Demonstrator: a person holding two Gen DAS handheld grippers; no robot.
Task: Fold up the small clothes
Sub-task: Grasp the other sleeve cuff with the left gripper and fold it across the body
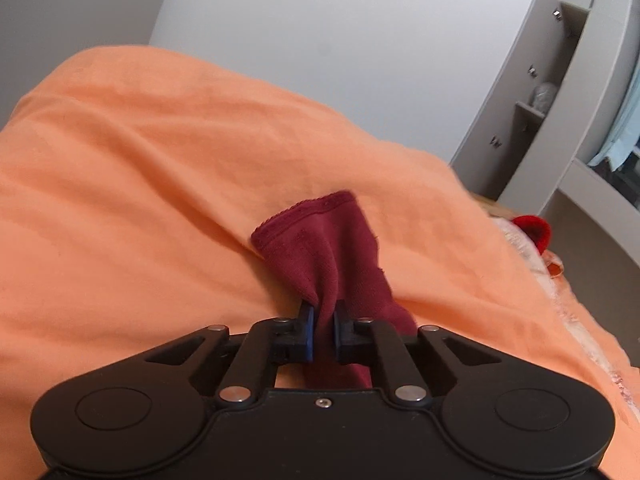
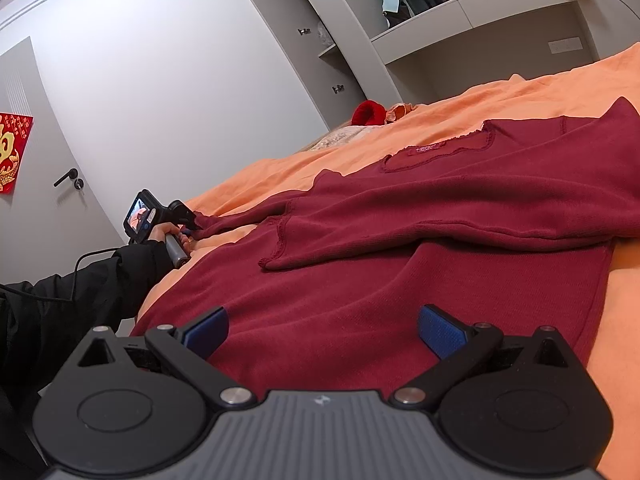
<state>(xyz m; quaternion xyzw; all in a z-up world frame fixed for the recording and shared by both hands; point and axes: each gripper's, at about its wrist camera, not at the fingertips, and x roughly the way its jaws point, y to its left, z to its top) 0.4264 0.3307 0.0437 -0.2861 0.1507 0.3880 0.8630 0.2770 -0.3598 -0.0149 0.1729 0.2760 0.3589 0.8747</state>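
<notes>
The left gripper [image 1: 323, 322] is pinching the sleeve cuff [image 1: 316, 232] of the red top [image 2: 400, 264] lying on the orange bedspread [image 1: 140, 160]. The right gripper [image 2: 322, 330] is hovering wide open over the hem, lower centre of frame.

Left wrist view: orange bedcover [image 1: 160, 184] bare 9 to 12 o'clock, open passage. Sleeve cuff [image 1: 320, 240] blocks 12. Right wrist view: maroon shirt [image 2: 400, 280] fills 10 to 2; folded sleeve ridge across 12; bare cover strip at 3.
</notes>
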